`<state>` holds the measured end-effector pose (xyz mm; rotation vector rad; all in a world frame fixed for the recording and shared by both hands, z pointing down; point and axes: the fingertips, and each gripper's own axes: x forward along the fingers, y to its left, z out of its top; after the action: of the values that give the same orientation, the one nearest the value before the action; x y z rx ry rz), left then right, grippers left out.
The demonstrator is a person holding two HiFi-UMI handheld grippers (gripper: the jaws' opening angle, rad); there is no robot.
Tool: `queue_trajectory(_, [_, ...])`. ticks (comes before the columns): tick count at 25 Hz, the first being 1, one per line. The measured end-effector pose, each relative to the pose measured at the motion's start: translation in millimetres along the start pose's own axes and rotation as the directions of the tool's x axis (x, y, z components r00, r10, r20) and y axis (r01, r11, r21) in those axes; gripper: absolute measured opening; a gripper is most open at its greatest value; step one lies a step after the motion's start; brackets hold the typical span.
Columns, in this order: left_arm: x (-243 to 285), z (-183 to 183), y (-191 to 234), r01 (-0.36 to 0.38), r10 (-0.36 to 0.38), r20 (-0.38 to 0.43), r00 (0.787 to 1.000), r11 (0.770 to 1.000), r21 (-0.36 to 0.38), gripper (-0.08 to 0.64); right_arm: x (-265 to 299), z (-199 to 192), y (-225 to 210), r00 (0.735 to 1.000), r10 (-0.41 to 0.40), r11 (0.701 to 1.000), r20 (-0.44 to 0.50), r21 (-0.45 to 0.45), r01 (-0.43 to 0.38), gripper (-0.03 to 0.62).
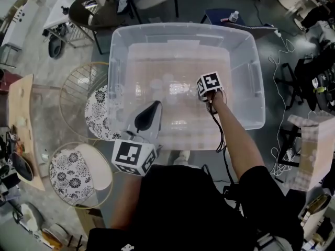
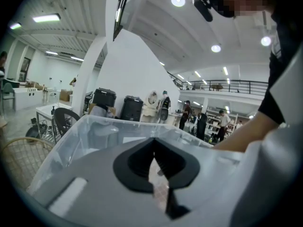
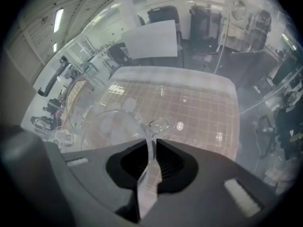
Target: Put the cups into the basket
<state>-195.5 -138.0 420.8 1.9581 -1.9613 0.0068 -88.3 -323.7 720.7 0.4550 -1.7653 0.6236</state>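
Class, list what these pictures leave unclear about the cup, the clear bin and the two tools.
- Right gripper view: whether the gripped cup touches the floor of the clear bin; transparency hides it.
- Head view: jaws of the right tool, hidden beneath its own body.
- Head view: whether other cups lie in the bin; clear on clear, too faint.
- Left gripper view: the bin's inside, blocked by the shut left tool.
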Motion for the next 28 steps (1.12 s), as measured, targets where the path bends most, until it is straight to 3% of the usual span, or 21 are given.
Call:
queue_trajectory(17, [-2,-13,8,-0.021,0.022,-0.031,0.999,1.0,0.018,0.008,39,-15,6,0.991,-0.047,0.986,-0.123,-0.162,0.026,0.04])
queue_trajectory(23, [-3,-18,7,-0.009,0.009,-0.04,0.999,1.0,0.008,0.008,44,-26,0,0.982,-0.078,0.983,-0.173,-0.179,0.046,0.046])
queue_trajectory(28, [-1,-14,10,-0.006,0.006,-0.03,1.0,1.0,-0.001,0.008,40,-21,-1,0.983,-0.056,0.99,-0.173,-0.136,0.032,0.08])
